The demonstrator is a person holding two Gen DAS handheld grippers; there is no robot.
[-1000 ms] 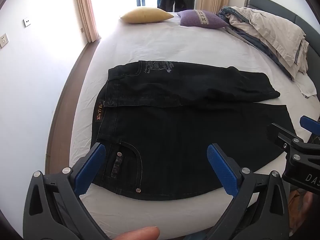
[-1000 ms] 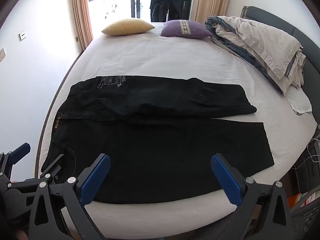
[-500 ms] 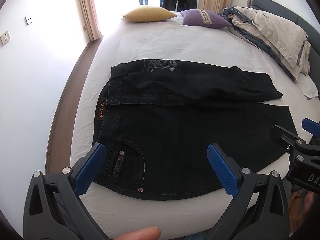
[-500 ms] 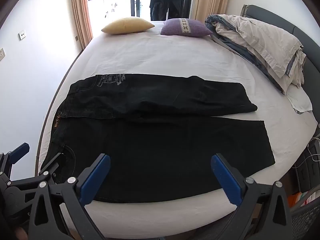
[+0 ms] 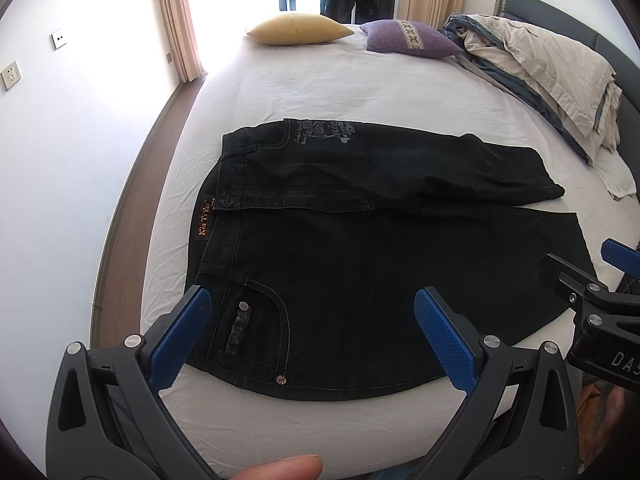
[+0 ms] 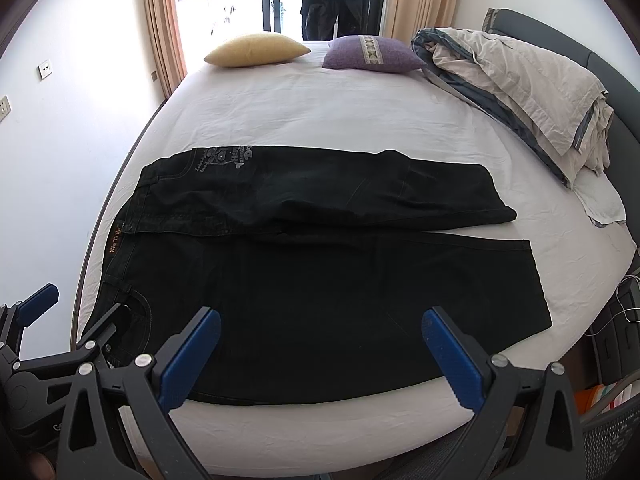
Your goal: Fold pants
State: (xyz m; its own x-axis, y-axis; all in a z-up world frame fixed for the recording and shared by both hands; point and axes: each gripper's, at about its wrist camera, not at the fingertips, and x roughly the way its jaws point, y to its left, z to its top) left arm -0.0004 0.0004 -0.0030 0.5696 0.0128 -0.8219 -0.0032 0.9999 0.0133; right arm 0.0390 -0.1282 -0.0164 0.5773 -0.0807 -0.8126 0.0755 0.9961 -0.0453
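Black jeans (image 5: 360, 264) (image 6: 320, 280) lie flat on the white bed (image 5: 340, 92) (image 6: 320, 112), waistband to the left, legs running right. The far leg is turned over, showing a printed pocket; it partly overlaps the near leg. My left gripper (image 5: 312, 332) hovers open above the near front pocket area, blue pads apart, nothing between them. Over the middle of the near leg my right gripper (image 6: 320, 352) is also open and empty. Each gripper shows at the edge of the other's view.
A yellow pillow (image 6: 256, 50) and a purple cushion (image 6: 372, 54) lie at the far end of the bed. A rumpled beige and grey duvet (image 6: 520, 80) is piled along the right side. A white wall is on the left. A fingertip (image 5: 284, 468) shows at the bottom.
Both views have shifted only slightly; the jeans lie as before and both grippers stay open.
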